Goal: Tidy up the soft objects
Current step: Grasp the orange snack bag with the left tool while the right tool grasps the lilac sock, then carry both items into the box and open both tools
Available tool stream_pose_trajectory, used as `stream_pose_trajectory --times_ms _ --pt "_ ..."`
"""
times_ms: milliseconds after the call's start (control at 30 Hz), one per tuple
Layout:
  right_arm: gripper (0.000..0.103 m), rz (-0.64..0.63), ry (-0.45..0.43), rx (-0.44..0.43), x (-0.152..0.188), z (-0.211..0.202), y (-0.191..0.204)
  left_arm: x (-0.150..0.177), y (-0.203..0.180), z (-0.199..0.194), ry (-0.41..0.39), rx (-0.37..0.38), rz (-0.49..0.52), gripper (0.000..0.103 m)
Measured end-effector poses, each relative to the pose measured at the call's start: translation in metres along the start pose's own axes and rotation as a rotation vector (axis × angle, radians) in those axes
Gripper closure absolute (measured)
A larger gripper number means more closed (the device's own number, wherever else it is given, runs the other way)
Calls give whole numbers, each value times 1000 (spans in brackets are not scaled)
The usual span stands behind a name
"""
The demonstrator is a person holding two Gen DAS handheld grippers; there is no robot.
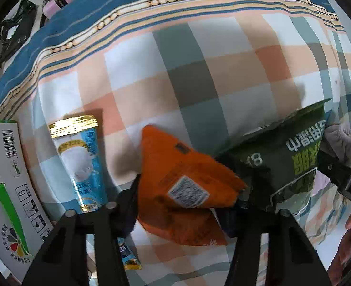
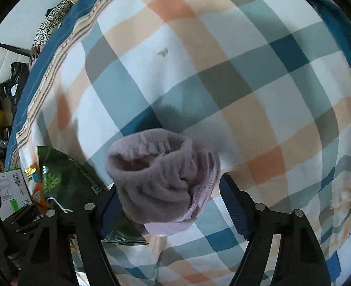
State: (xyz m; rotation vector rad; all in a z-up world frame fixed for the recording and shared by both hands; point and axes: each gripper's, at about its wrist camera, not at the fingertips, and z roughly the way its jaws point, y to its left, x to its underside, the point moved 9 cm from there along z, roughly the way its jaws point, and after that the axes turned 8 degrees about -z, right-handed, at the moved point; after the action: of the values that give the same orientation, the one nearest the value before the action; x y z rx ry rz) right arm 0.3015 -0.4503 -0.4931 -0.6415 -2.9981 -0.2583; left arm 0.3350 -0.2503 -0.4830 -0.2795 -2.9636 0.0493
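My left gripper [image 1: 187,188] is shut on an orange snack packet [image 1: 185,178], held above the checked bedsheet [image 1: 189,76]. A dark green snack bag [image 1: 287,162] lies just to its right, and a blue-white tube [image 1: 80,164] lies to its left. My right gripper [image 2: 168,186] has its jaws set wide around a rolled mauve fleece sock [image 2: 161,174], which rests against the left finger [image 2: 111,205]; the right finger [image 2: 235,205] stands apart from it. The sock [image 1: 339,143] and the right gripper's body also show at the right of the left wrist view. The green bag [image 2: 68,178] lies left of the sock.
A white carton with green print [image 1: 3,181] stands at the sheet's left edge, also in the right wrist view [image 2: 8,190]. A small blue sachet [image 1: 127,255] lies under the left gripper. Clutter, a pink bottle [image 1: 58,0] and black bags [image 2: 13,78] sit beyond the bed's blue border.
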Motion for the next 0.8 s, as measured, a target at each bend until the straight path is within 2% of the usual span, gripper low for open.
stream_pose_trajectory --times_ms 133,267,500,667,800 --pt "33 4 -1 6 1 4 4 -5 10 -5 -2 1 -15 59" --pt "58 1 10 23 3 7 7 -9 22 -14 -11 3 -32 60" --pt "62 -10 -1 36 2 -9 16 -1 37 -41 -51 15 -53 63" --pt "63 -26 -44 28 15 -40 26 17 47 -79 -98 68 -66 63" --pt "63 -66 -85 -1 33 -72 46 43 61 -113 -143 131 -73 63"
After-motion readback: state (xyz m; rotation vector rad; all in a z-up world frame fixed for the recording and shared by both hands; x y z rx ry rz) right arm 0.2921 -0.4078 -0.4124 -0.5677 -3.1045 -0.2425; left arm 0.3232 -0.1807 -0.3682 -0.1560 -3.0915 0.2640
